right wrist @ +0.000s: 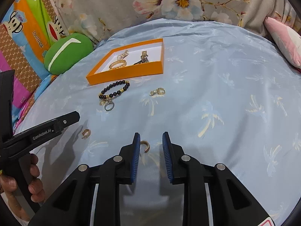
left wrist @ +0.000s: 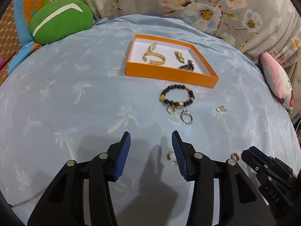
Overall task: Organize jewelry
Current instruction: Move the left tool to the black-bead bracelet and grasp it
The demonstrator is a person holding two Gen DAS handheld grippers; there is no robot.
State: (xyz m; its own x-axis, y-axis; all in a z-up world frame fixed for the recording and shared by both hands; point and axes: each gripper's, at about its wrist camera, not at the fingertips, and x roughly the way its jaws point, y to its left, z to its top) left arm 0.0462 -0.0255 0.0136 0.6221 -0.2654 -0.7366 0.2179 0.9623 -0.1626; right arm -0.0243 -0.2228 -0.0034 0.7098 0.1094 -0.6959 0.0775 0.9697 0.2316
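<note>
Jewelry partly sorted: a gold chain bracelet [left wrist: 154, 57] and darker pieces are laid in the orange box [left wrist: 169, 75].

A beaded bracelet [left wrist: 176, 96], rings and a gold ear cuff [right wrist: 145, 146] are left on the blue sheet [right wrist: 225, 94]; the right gripper [right wrist: 150, 146] is spread around the cuff, the left gripper [left wrist: 151, 146] held open, empty.

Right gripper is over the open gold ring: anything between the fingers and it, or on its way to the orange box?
Nothing visible blocks the right gripper; the open gold ring lies between its spread fingers. The black-and-gold beaded bracelet lies just before the shallow orange box; pass over it.
</note>
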